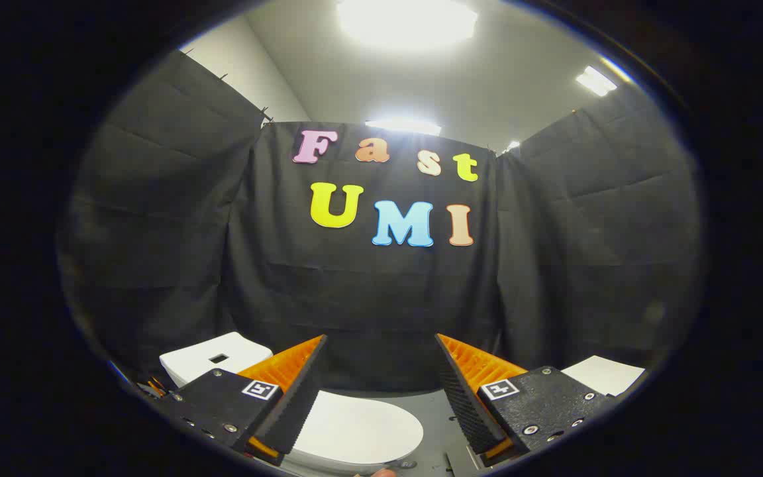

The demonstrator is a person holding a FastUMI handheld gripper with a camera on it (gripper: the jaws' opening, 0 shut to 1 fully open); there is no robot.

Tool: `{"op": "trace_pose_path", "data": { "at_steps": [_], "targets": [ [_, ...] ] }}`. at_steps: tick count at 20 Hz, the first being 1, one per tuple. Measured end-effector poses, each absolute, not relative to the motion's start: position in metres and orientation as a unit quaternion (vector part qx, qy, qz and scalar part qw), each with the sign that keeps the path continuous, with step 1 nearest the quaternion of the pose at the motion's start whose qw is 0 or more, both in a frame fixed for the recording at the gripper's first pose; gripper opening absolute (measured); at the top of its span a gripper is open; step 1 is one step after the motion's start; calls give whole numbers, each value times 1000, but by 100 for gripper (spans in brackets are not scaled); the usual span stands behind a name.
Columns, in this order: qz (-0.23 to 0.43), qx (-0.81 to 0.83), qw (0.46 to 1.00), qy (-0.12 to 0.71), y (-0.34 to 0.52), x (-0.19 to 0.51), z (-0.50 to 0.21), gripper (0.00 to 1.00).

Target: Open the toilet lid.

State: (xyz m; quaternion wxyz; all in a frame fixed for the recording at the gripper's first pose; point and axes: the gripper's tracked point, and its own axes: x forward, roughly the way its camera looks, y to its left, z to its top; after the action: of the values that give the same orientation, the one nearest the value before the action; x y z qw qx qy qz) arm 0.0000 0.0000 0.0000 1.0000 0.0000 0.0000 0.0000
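Observation:
A small white toilet stands low in front of the black cloth wall. Its lid (355,427) lies flat and shut, an oval white surface below and between my fingers, partly hidden by the left finger (295,391). The white tank (212,358) with a dark rectangular slot on top sits behind the left finger. My gripper (381,351) hovers above the lid, open wide, with nothing between its fingers. The right finger (464,391) is off to the right of the lid.
The toilet sits on a grey metal base (438,414) with bolts. A white sheet or block (603,374) lies beyond the right finger. Black cloth walls close in on three sides, with bright ceiling lights above.

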Motion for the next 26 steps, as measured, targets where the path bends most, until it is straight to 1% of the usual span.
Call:
{"op": "trace_pose_path", "data": {
  "at_steps": [19, 26],
  "targets": [
    [-28, 6, 1000, 0, -30, 0, -5, 95],
    [-39, 35, 998, 25, -35, 11, -37, 95]
  ]
}}
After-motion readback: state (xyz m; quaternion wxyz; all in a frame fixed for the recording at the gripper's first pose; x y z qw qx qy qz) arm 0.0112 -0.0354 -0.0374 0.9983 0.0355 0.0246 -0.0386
